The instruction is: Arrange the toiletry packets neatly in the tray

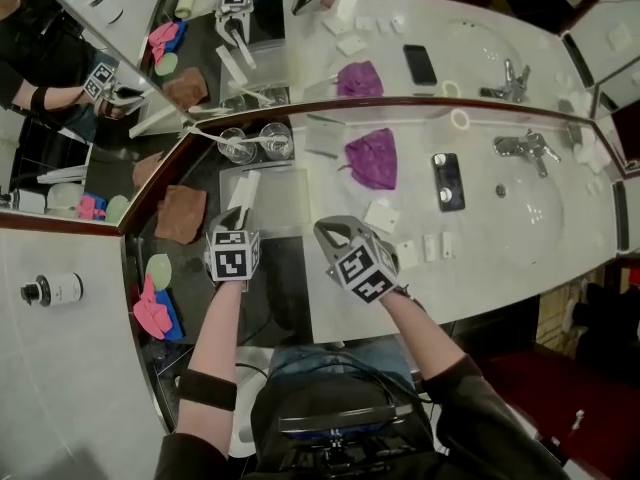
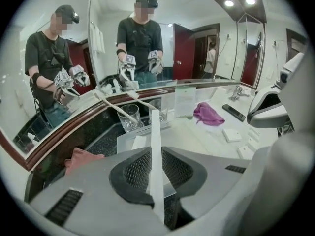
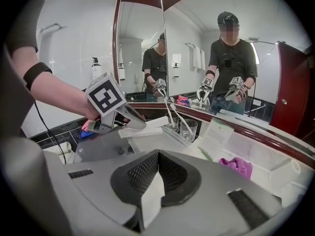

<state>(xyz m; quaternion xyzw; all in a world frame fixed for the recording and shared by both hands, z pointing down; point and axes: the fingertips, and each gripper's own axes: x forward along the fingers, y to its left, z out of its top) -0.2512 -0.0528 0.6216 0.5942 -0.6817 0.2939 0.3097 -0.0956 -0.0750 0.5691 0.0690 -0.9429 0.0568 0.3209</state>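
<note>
Left hand-held gripper (image 1: 236, 220) clamps one long white packet (image 2: 156, 146) edge-on above the tray (image 1: 285, 213), centre-left of frame, with the packet's long axis running up-frame (this hand is nearer the tray). Right hand-held gripper (image 1: 335, 232), jaws together, hangs alongside. Four small packets (image 1: 381, 215) lie right of centre on the worktop (image 1: 480, 268).

Left gripper (image 1: 236, 218) jaws clamped on thin packet (image 2: 156, 132), right gripper (image 1: 328, 232) jaws closed
</note>
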